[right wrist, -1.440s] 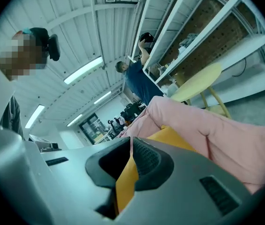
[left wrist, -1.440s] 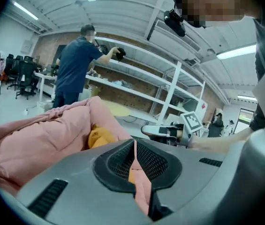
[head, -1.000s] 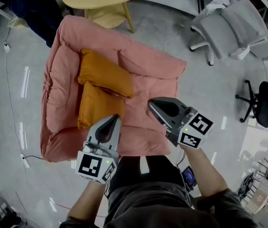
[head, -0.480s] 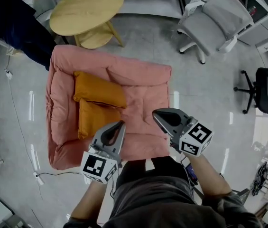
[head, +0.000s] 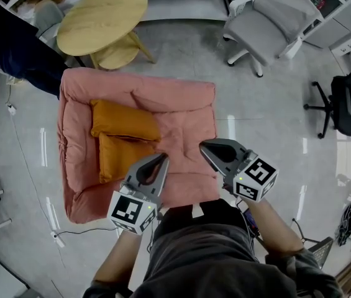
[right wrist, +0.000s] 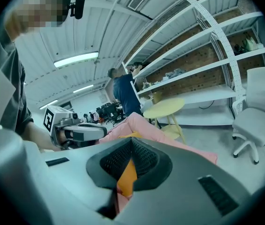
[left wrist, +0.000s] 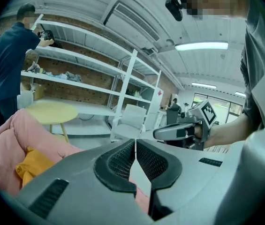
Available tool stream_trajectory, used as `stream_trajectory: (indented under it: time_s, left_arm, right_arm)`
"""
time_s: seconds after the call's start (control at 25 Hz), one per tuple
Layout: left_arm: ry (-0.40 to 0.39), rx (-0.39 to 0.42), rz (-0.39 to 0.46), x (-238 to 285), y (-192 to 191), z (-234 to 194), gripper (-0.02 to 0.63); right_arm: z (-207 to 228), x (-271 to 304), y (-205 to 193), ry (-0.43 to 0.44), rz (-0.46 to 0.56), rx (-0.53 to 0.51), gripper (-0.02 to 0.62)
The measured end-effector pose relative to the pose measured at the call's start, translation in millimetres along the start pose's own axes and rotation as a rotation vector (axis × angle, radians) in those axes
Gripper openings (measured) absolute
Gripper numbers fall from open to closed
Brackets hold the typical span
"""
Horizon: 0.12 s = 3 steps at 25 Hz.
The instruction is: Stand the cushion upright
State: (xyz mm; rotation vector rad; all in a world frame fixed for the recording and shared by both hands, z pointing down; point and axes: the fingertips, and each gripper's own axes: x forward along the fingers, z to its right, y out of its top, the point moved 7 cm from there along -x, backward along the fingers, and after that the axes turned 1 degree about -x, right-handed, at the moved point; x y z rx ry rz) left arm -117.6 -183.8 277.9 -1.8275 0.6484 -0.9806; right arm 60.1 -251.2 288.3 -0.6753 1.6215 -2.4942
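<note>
One big pink sofa (head: 187,123) lies in front of the left tongs (head: 161,159) and the right tongs (head: 204,145), lower than both, and in the head view its near edge comes just under their tips. Behind the sofa, far ahead of the left tongs and to their left side, stands a round yellow table (head: 100,17). White shelves (left wrist: 90,81) run along a brick wall still further ahead of both tongs. Far ahead of the right tongs and to their right stands a grey chair (head: 268,20), and more to the right a black office chair (head: 346,98). A person in dark blue clothes (left wrist: 5,69) stands at the shelves, ahead of the left tongs and to their left. Two orange cushions are on the left part of the sofa seat, ahead of the left tongs and to their left, and neither tongs touch them. The far cushion (head: 124,120) rests near the sofa back, and the near cushion (head: 120,155) touches it on the side toward the tongs. From above I cannot tell if either one stands upright. The left tongs are closed, the ribbed pads (left wrist: 123,161) meet and nothing is between them. The right tongs are also closed and empty. Only the orange of a cushion shows behind the small gap under their tips. The two tongs are side by side, a little apart, both pointing toward the sofa.
</note>
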Motion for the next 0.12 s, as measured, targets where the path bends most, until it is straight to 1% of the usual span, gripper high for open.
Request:
stream_trajectory:
  time_s: [0.12]
  left_arm:
    - [-0.016, -0.001, -0.003, 0.3, 0.8, -5.6, 0.020]
  right_arm:
    - [-2.4, 6.7, 0.7, -0.005, -0.007, 0.004, 0.015]
